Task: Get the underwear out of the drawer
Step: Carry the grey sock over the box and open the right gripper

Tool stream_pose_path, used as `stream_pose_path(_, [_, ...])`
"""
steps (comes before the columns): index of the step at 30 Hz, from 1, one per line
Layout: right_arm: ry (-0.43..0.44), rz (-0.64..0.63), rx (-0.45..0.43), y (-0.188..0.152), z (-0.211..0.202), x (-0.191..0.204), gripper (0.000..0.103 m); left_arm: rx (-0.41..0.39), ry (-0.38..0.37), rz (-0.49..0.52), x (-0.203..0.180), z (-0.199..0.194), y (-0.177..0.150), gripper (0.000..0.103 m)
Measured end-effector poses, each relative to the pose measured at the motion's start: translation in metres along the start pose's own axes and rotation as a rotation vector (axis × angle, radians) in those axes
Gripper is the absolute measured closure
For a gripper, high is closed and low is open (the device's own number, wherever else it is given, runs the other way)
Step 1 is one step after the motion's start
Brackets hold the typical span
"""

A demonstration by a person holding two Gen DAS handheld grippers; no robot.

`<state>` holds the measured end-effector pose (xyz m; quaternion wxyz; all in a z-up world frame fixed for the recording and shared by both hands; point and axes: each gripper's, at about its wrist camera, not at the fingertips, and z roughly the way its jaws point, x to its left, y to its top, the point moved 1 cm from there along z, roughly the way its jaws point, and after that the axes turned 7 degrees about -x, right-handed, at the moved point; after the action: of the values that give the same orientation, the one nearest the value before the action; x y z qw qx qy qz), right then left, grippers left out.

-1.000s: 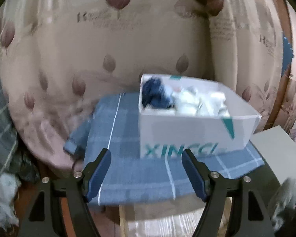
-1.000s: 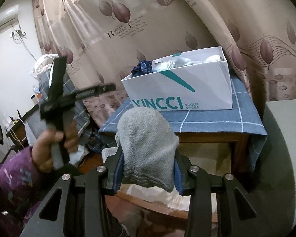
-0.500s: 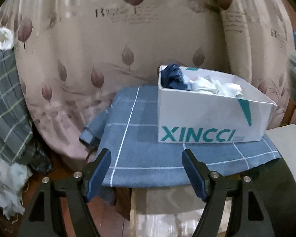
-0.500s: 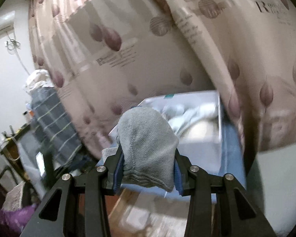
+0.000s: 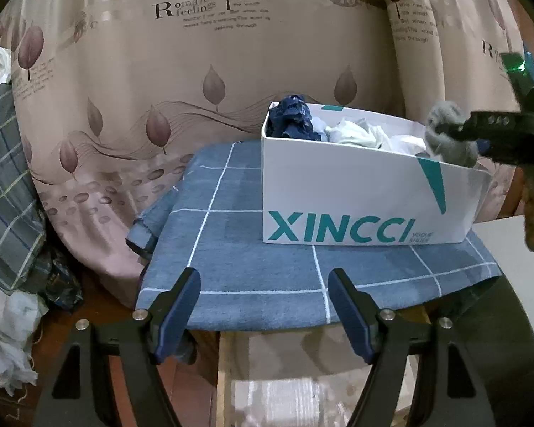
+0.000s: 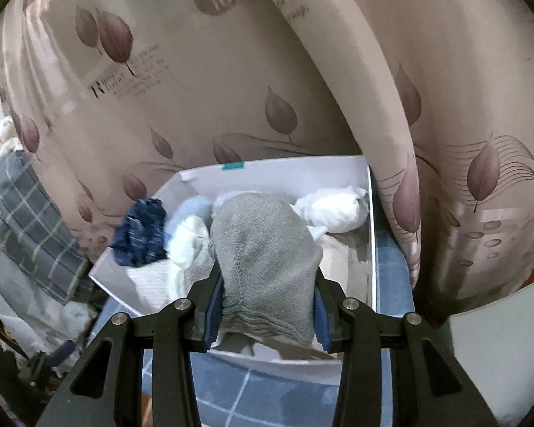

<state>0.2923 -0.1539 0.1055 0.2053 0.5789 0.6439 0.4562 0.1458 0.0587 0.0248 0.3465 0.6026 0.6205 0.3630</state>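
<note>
**Grey underwear held over the white shoe box**

The right gripper (image 6: 267, 306) is clamped on a piece of grey knitted underwear (image 6: 267, 267), which hangs directly above the open white cardboard shoe box (image 5: 338, 206) printed "XINCCI". Inside the box lie a crumpled navy-blue garment (image 6: 140, 236) at its left end and pale white and light-blue garments (image 6: 333, 210) beside it. The box rests on a blue checked cloth (image 5: 249, 259), with a beige leaf-patterned curtain (image 5: 195, 89) behind the box. The left gripper (image 5: 263, 302) stands wide apart and empty, in front of the box, over the cloth's near edge.
</note>
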Motion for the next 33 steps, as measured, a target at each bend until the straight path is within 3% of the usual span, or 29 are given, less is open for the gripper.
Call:
stream_pose_path(7, [-0.035,-0.056,0.015,-0.011,0.017,-0.004,0.062,0.051,-0.035,0.022,-0.011,0.008,-0.005,0.027])
stream_pose_path(20, [-0.043,-0.101,0.004,-0.013,0.018,0.004,0.049,0.069,-0.046,0.02,-0.013,0.013,-0.005,0.027])
stream_pose_path(26, [-0.03,-0.076,-0.039,-0.005,0.008,0.001,0.038,0.062,-0.03,0.002,-0.009,0.015,-0.004,0.027])
stream_pose_path(33, [-0.005,-0.105,-0.124,0.002,-0.017,0.017,0.035,0.071,-0.02,0.005,-0.009,0.018,-0.006,0.027])
